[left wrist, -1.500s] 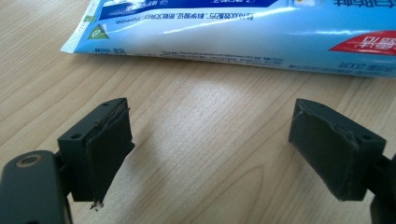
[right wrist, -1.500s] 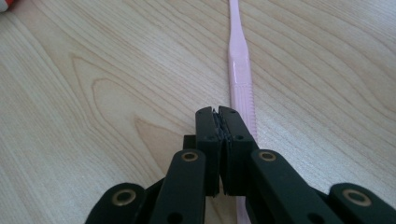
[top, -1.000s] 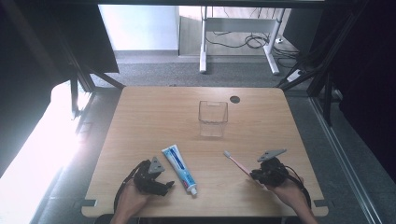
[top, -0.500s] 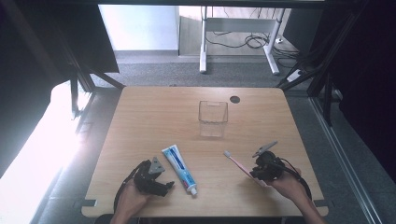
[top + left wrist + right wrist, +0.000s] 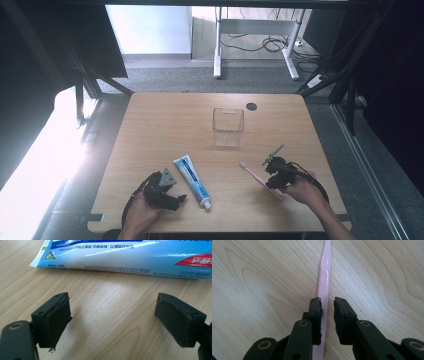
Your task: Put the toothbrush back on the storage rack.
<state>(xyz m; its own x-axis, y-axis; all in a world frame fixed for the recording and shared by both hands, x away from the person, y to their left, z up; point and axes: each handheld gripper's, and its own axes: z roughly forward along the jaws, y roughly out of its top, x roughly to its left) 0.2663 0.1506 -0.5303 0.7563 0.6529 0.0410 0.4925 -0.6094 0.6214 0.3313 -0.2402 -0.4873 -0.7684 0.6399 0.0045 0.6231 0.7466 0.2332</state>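
A pink toothbrush [image 5: 252, 173] [image 5: 325, 277] lies flat on the wooden table [image 5: 165, 125], bristle end pointing to the far left. My right gripper [image 5: 273, 183] [image 5: 327, 301] straddles its handle, jaws close together. One pad touches the handle and a thin gap shows beside the other. A blue and white toothpaste tube [image 5: 192, 181] [image 5: 130, 257] lies at the front centre, cap toward me. My left gripper [image 5: 176, 193] [image 5: 112, 312] rests just left of the tube, open wide over bare wood. A clear square cup [image 5: 228, 127] stands upright mid-table.
A small dark hole [image 5: 251, 106] sits in the tabletop behind the cup. Black frame struts [image 5: 85, 85] flank the table's far corners. Beyond the far edge stand a white desk frame [image 5: 217, 45] and loose cables [image 5: 265, 44] on the floor.
My right gripper has shifted slightly left and lowered onto the toothbrush handle. The left gripper, tube and cup have not moved.
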